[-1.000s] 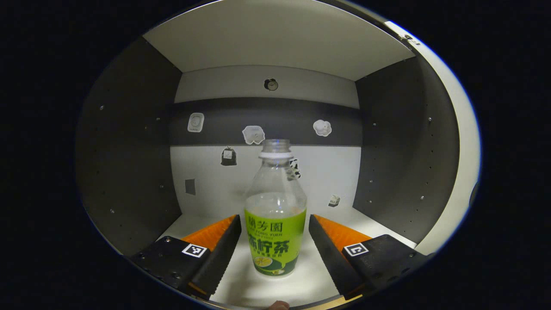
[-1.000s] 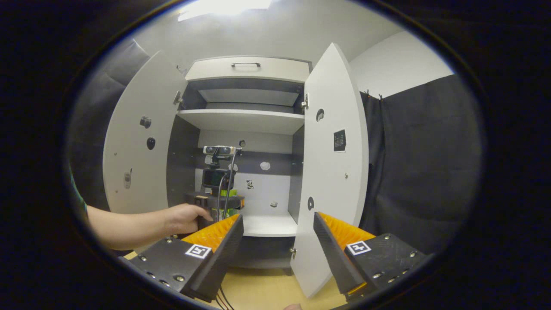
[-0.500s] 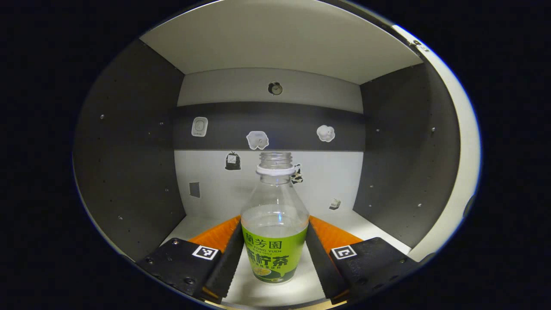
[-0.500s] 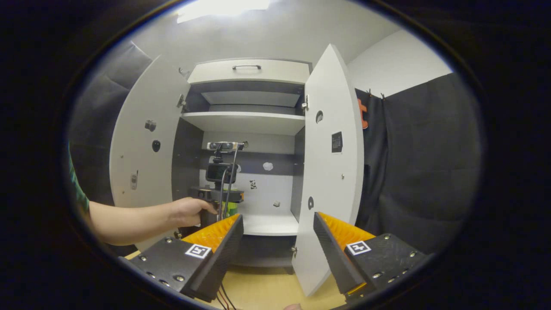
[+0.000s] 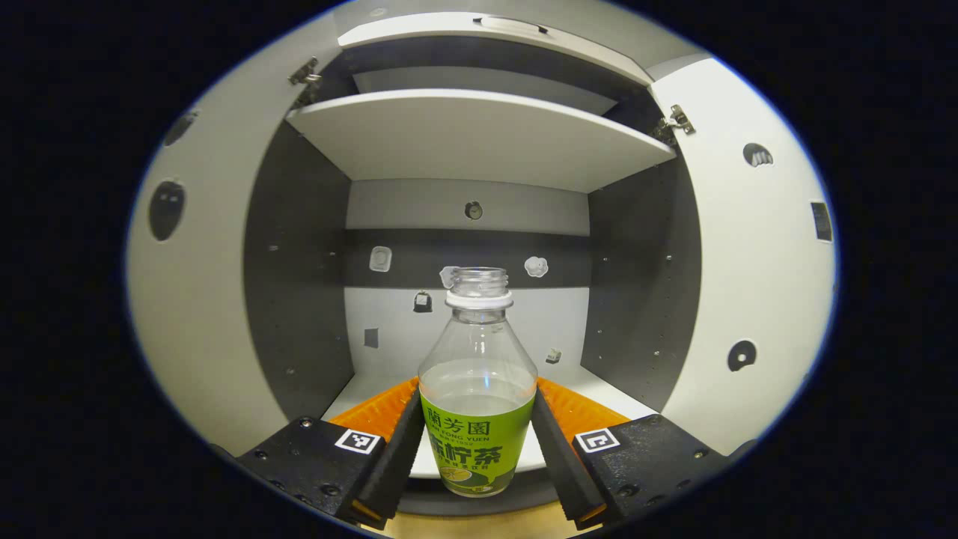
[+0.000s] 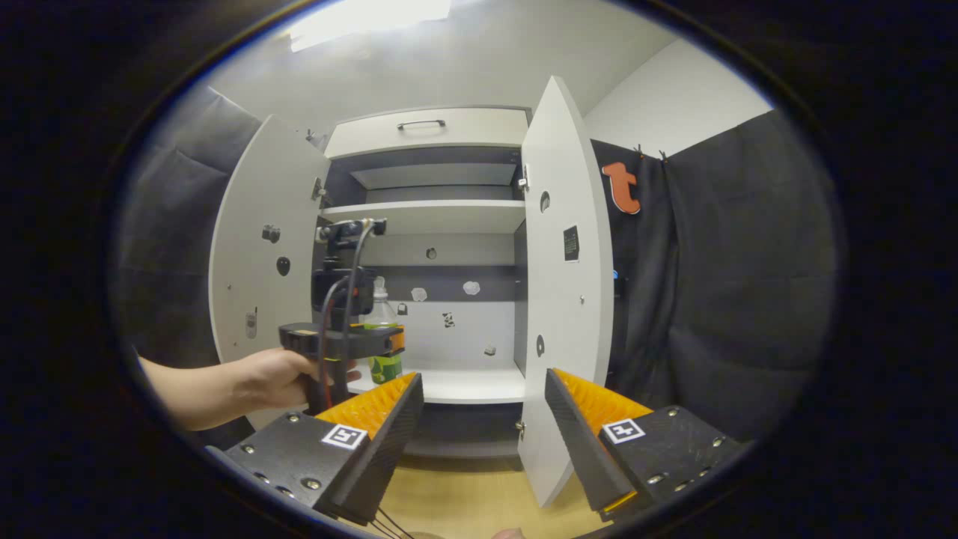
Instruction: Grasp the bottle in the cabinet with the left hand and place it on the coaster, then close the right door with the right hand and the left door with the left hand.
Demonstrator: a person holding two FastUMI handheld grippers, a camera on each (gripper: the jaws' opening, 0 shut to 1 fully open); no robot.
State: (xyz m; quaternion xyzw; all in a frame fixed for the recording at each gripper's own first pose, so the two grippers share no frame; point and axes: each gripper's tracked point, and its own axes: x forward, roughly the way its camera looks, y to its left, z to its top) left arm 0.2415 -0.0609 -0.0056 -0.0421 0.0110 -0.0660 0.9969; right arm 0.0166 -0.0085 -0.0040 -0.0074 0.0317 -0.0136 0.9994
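Now that your left gripper [image 5: 477,449], clamped on the clear green-labelled plastic bottle [image 5: 477,389], has drawn it clear of the white cabinet shelf [image 5: 599,389], carry it to the coaster; your right gripper [image 6: 483,442] waits, fingers apart.

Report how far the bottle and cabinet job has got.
Done: the left claw has closed on the bottle, both fingers pressing its label. In hand: the bottle sits at the shelf's front edge, on its way out. Left: placing it on the coaster, then shutting the right door with the open right claw and the left door with the left.
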